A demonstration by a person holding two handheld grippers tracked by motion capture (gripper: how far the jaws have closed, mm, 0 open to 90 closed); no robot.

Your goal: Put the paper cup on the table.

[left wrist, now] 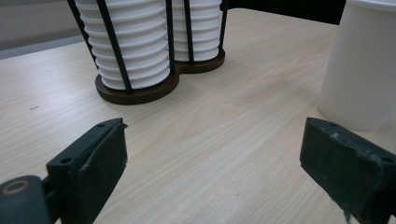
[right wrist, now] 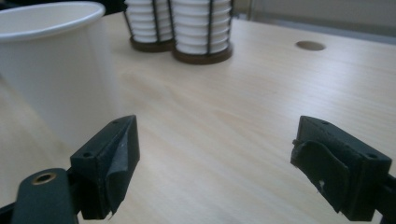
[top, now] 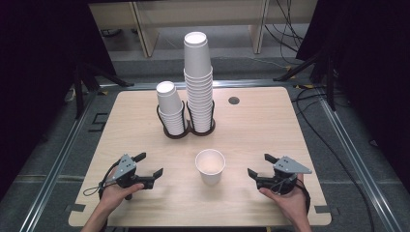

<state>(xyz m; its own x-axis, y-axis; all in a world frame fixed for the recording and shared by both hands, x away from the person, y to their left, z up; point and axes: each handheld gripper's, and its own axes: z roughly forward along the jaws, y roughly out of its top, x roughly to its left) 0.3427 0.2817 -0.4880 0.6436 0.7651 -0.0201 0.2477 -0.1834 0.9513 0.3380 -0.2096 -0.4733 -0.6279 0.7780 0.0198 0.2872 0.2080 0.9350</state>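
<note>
Single white paper cup (top: 210, 166) stands upright, mouth up, at table centre front, between your grippers. It lies at 3 o'clock from your left gripper (top: 151, 165), 9 o'clock from your right gripper (top: 261, 165); both spread, empty, about equally near

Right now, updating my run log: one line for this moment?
left gripper: open | right gripper: open | single cup: upright, unheld, between them

one loose paper cup (top: 210, 166), two cup stacks (top: 198, 82) in one double holder (top: 187, 131), two claws (top: 149, 164)
</note>
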